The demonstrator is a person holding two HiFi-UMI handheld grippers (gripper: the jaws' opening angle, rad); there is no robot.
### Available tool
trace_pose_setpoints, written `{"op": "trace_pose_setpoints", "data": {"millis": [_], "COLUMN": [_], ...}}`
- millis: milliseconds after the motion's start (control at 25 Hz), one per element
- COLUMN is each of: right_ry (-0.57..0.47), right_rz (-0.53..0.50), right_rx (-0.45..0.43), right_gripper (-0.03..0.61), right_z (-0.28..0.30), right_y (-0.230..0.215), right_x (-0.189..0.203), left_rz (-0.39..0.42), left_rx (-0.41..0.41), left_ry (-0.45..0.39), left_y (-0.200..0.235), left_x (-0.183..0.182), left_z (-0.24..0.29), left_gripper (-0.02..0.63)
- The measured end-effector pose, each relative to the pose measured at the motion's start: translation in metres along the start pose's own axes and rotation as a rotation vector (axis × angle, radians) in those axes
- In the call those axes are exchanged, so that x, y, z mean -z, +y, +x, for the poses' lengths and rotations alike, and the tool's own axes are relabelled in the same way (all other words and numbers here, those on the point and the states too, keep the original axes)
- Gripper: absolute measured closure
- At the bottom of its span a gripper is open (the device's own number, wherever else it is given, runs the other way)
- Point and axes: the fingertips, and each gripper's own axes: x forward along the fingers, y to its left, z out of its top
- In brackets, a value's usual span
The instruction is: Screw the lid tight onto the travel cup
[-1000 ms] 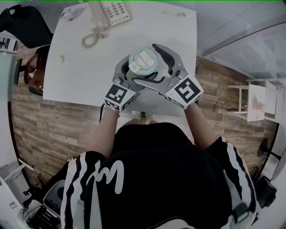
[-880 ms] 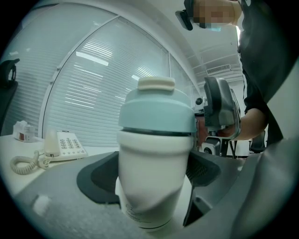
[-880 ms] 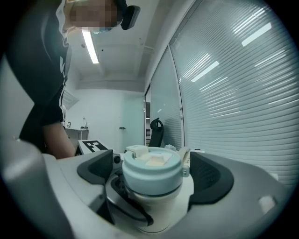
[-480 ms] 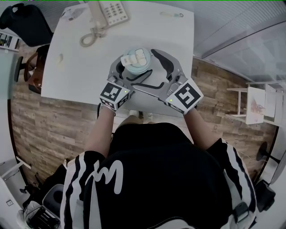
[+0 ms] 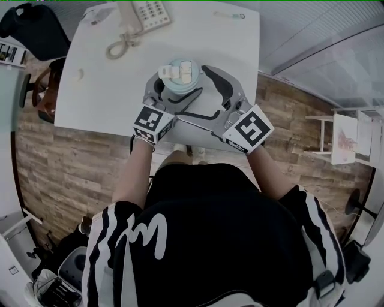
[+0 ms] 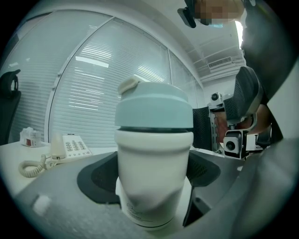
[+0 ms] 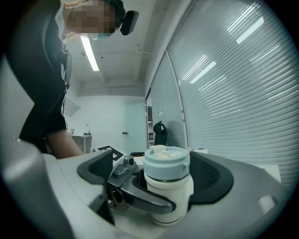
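The white table (image 5: 90, 102) carries the work, with a desk telephone (image 5: 149, 13) at its far edge. The left gripper (image 5: 175, 91) stands wide, and its dark pads (image 6: 100, 179) appear to press on either side of the white body of the travel cup (image 6: 154, 172). The cup stands upright about midway along the table, rather nearer the near edge than the far one. The right gripper (image 7: 155, 179) reaches in level from the other side with its jaws spread. One pad (image 7: 212, 175) lies just beside the pale blue lid (image 6: 154, 109), the other stands well apart from it, so it has hold of nothing. The lid sits on the cup's mouth with a dark band showing beneath it. This looks like the tightening step, with the body braced and the lid not yet gripped. The next move calls for the right jaws to close squarely on the lid's rim, then turn it while the left gripper keeps the cup from spinning. How tight the thread is cannot be told. A faint print low on the cup is too small to read, as are the telephone's keys. No brand shows.
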Motion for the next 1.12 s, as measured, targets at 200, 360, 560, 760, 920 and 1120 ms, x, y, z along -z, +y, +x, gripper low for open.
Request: {"op": "trace_pose_setpoints", "data": {"millis": [200, 360, 560, 760, 920, 1120], "right_ry": [-0.007, -0.014, 0.036, 0.066, 0.112, 0.142], "right_rz": [0.003, -0.033, -0.115, -0.128, -0.158, -0.144], "right_rx": [-0.002, -0.039, -0.256, -0.479, -0.592, -0.672], "right_gripper": [0.067, 0.069, 0.067, 0.066, 0.067, 0.067], "right_z": [-0.003, -0.007, 0.008, 0.022, 0.033, 0.047], "right_y": [0.002, -0.01, -0.023, -0.023, -0.013, -0.001], "right_x": [0.001, -0.002, -0.004, -0.007, 0.004, 0.01], "left_rz": [0.006, 0.007, 0.018, 0.022, 0.019, 0.019], "left_rx": [0.004, 0.004, 0.004, 0.009, 0.011, 0.016], "left_ry": [-0.001, 0.002, -0.007, -0.001, 0.003, 0.005], "left_y": [0.0, 0.0, 0.002, -0.002, -0.006, -0.001], "left_x": [0.003, 0.004, 0.004, 0.003, 0.003, 0.004], "left_z": [-0.001, 0.0, 0.001, 0.004, 0.004, 0.003], "left_gripper": [0.184, 0.184, 0.184, 0.185, 0.184, 0.184]}}
